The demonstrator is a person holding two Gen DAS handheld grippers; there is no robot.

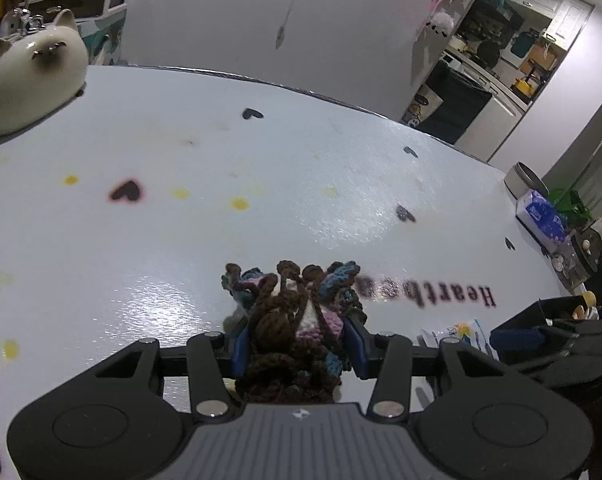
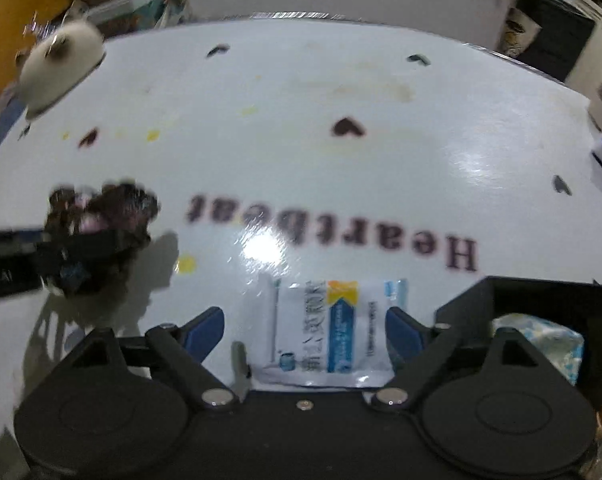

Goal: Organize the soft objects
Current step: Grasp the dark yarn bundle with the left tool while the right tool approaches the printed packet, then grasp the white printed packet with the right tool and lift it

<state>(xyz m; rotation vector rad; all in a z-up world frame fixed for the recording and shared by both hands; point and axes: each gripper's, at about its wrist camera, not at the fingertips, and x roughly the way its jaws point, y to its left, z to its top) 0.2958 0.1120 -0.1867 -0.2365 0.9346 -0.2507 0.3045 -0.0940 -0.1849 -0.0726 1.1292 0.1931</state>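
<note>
My left gripper (image 1: 297, 344) is shut on a brown, pink and blue crochet piece (image 1: 293, 320) and holds it just above the white table (image 1: 181, 240). It also shows at the left of the right wrist view (image 2: 101, 224), blurred. My right gripper (image 2: 305, 330) is open, its blue pads either side of a white and blue soft packet (image 2: 325, 336) that lies flat on the table. A black box (image 2: 549, 320) at the right holds a pale blue soft pack (image 2: 541, 340).
A white cat-shaped ceramic piece (image 1: 29, 76) stands at the far left of the table. A blue tissue pack (image 1: 541, 216) and a round tin (image 1: 521, 180) sit at the right edge. "Heartbeat" lettering (image 2: 341, 228) is printed on the table.
</note>
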